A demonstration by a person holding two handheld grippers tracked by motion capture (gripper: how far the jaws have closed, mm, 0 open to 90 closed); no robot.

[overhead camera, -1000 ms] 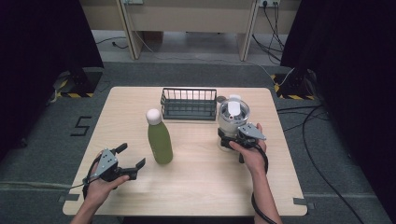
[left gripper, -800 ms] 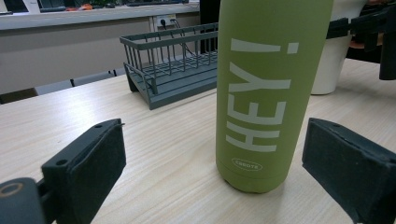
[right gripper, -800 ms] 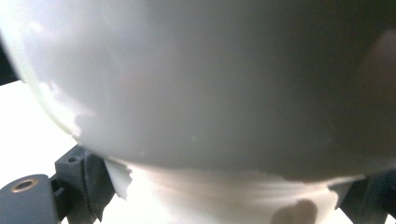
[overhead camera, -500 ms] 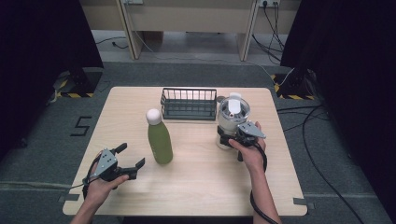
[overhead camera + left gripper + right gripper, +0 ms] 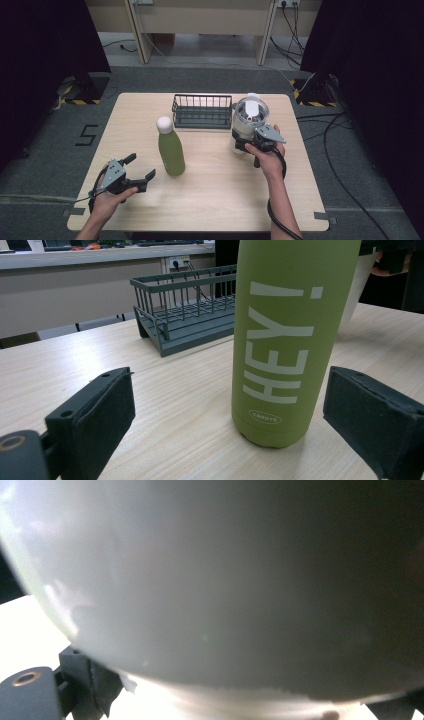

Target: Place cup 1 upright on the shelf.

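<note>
A green bottle (image 5: 170, 150) with a white cap stands upright at the table's middle; in the left gripper view the bottle (image 5: 285, 330) reads "HEY!". My left gripper (image 5: 141, 166) is open near the front left, its jaws pointing at the bottle with a gap between; in its own view the left gripper (image 5: 235, 432) frames the bottle's base without touching it. A white tumbler (image 5: 248, 120) with a clear lid stands at the right. My right gripper (image 5: 245, 145) is shut on its lower part. The tumbler's wall (image 5: 225, 580) is pressed close in the right gripper (image 5: 242, 695) view.
A dark wire basket (image 5: 202, 111) sits at the back centre, just left of the tumbler and behind the bottle. The wooden table (image 5: 215, 200) is bare along its front. Cables lie on the floor to the right.
</note>
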